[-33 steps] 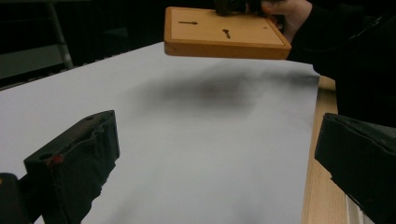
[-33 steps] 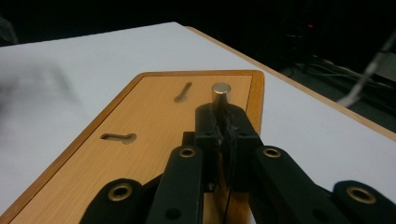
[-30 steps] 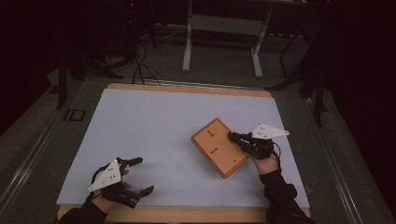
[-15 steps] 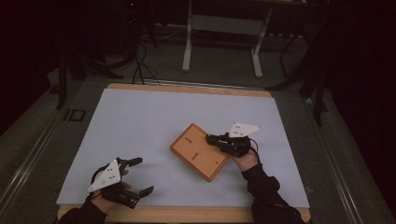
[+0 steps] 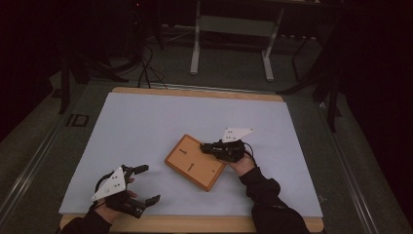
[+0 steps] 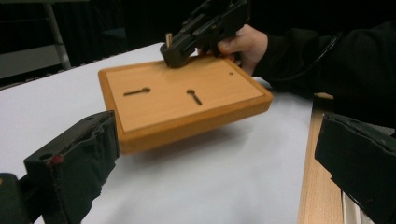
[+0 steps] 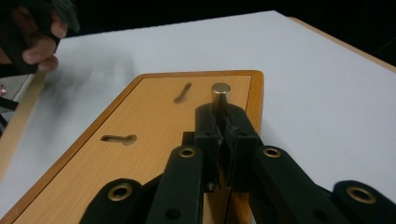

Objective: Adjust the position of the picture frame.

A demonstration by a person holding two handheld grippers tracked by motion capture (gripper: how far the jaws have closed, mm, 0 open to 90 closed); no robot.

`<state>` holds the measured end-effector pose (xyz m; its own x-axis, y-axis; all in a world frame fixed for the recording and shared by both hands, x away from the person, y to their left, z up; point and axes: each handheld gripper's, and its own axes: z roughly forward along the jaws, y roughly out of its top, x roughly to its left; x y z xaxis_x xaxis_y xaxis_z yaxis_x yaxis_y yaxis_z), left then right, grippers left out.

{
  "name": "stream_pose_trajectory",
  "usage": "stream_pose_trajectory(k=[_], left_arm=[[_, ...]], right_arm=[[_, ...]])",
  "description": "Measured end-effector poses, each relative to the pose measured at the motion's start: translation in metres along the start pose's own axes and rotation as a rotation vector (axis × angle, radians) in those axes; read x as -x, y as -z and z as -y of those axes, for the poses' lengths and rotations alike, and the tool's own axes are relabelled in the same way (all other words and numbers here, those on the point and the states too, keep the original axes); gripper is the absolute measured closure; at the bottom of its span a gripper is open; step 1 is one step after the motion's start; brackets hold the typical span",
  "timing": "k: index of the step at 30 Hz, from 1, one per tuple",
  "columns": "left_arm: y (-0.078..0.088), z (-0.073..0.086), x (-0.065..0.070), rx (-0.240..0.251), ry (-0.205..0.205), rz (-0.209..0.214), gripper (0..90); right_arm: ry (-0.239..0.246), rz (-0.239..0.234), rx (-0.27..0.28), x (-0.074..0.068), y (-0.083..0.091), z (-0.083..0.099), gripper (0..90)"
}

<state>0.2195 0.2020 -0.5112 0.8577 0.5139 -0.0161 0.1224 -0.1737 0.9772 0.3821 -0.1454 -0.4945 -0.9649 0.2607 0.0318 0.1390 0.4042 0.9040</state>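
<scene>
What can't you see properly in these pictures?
- Underside of the wooden board: hidden by the board itself, in the left gripper view.
- Base of the small peg: the right claw covers it, in the right gripper view.
- Left claw: its far ends are cut off by the picture's edges.

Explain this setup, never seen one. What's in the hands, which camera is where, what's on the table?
A person holds a two-jaw tool in each hand; there is no robot arm. The high view looks down on a white table. The other two pictures come from cameras riding on each tool. One thing is in play: a wooden board with two keyhole slots. The right tool is shut on a small metal peg standing on the board, which is tilted off the table. The left tool is open, holding nothing.
</scene>
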Motion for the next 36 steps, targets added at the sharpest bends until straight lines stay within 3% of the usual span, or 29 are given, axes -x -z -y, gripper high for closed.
stream_pose_trajectory(k=[11,16,21,25,31,36], left_arm=[[0.0,0.0,0.001,0.0,-0.001,0.005,0.4],[0.0,0.0,0.001,-0.001,0.0,0.006,0.4],[0.0,0.0,0.001,-0.003,-0.002,0.005,0.4],[0.0,0.0,0.001,-0.003,-0.003,0.007,0.3],[0.0,0.0,0.001,-0.004,-0.004,0.008,0.4],[0.0,-0.001,0.002,0.0,-0.005,0.007,0.4]], right_arm=[[-0.005,-0.029,-0.059,0.006,-0.017,0.01,85.5],[-0.002,-0.03,-0.076,0.008,-0.019,0.015,85.5],[-0.04,-0.052,-0.084,0.015,-0.02,0.021,85.6],[-0.043,-0.045,-0.131,0.02,-0.02,0.025,85.6],[-0.064,-0.046,-0.158,0.023,-0.021,0.03,85.6],[-0.063,-0.046,-0.149,0.023,-0.021,0.031,84.9]])
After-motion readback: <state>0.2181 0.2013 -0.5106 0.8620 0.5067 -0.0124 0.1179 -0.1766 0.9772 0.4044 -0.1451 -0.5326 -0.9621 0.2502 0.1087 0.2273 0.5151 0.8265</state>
